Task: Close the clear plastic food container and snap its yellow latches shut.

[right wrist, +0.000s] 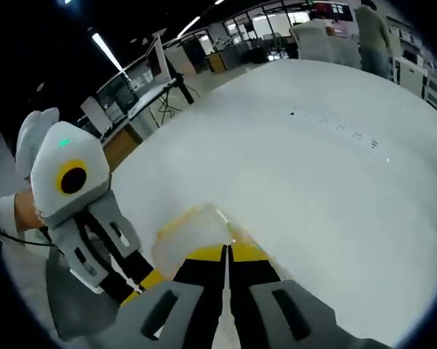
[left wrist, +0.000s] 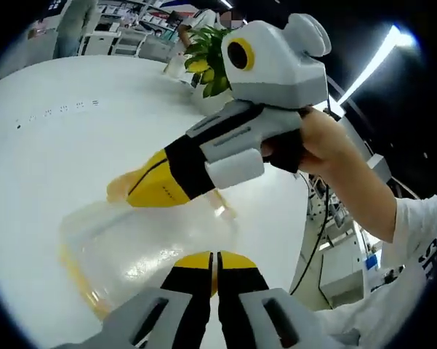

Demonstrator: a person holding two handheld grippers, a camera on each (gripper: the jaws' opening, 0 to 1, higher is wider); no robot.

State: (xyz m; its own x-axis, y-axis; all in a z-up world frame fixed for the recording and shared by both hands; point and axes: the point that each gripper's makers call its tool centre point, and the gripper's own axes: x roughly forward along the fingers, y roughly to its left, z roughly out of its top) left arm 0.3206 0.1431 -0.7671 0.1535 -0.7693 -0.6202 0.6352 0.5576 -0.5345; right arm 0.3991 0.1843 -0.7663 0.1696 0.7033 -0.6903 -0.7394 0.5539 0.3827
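Observation:
The clear plastic food container (left wrist: 142, 251) lies on the white table (left wrist: 51, 145), with yellow trim along its left edge (left wrist: 78, 280). My left gripper (left wrist: 212, 256) is shut, its yellow tips resting at the container's near side. My right gripper (left wrist: 134, 191), held by a hand (left wrist: 331, 142), comes in from the right with its jaws together, touching the container's far edge. In the right gripper view the right gripper (right wrist: 227, 251) is shut against the container (right wrist: 193, 231). The left gripper (right wrist: 142, 283) reaches the container from the left.
A potted green plant (left wrist: 207, 62) stands at the table's far edge. People (right wrist: 371, 33) and shelves are beyond the table. Desks with monitors (right wrist: 131, 83) and cables sit off the table's side. The white tabletop (right wrist: 334, 167) stretches wide behind the container.

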